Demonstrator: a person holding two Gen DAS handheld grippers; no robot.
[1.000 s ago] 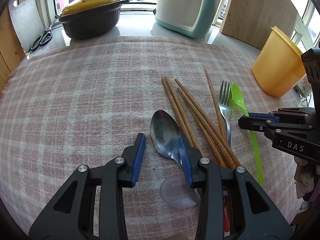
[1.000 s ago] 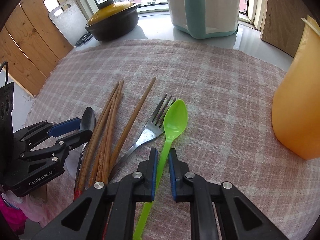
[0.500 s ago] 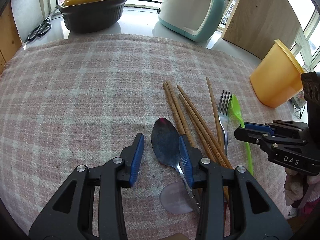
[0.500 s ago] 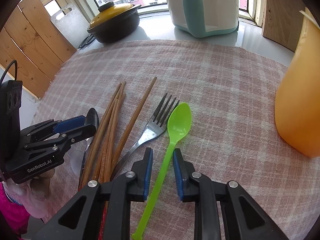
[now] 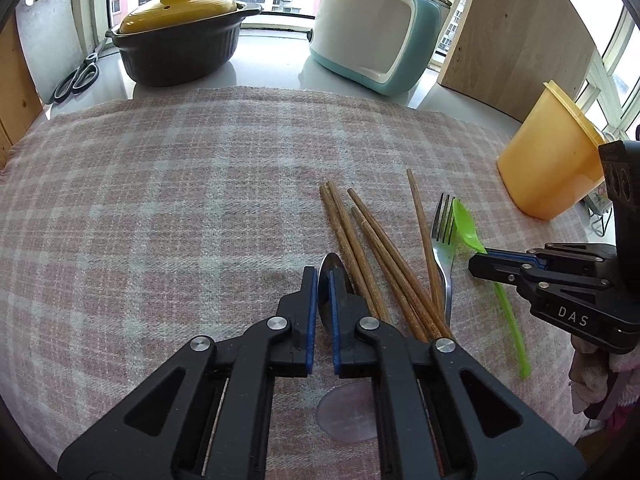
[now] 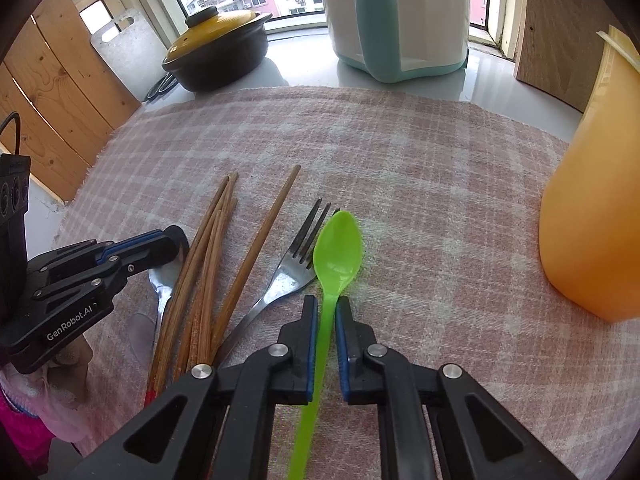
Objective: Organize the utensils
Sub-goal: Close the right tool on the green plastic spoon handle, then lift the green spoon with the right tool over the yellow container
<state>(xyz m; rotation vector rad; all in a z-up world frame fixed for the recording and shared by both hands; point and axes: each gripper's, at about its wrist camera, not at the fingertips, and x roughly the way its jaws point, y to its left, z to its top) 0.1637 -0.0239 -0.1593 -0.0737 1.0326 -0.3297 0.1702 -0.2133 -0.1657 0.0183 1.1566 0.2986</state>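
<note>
Pinching metal spoon [image 5: 329, 280], green spoon [image 6: 338, 252]

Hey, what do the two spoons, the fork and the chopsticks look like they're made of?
Green spoon: likely plastic, with a uniform bright colour and a slightly translucent, glossy bowl. Darker spoon: looks like metal, grey and mirror-like, probably steel. Fork: metal too, with a shiny silver neck and reflective tines. Chopsticks: apparently wood or bamboo, matte brown with visible grain.
</note>
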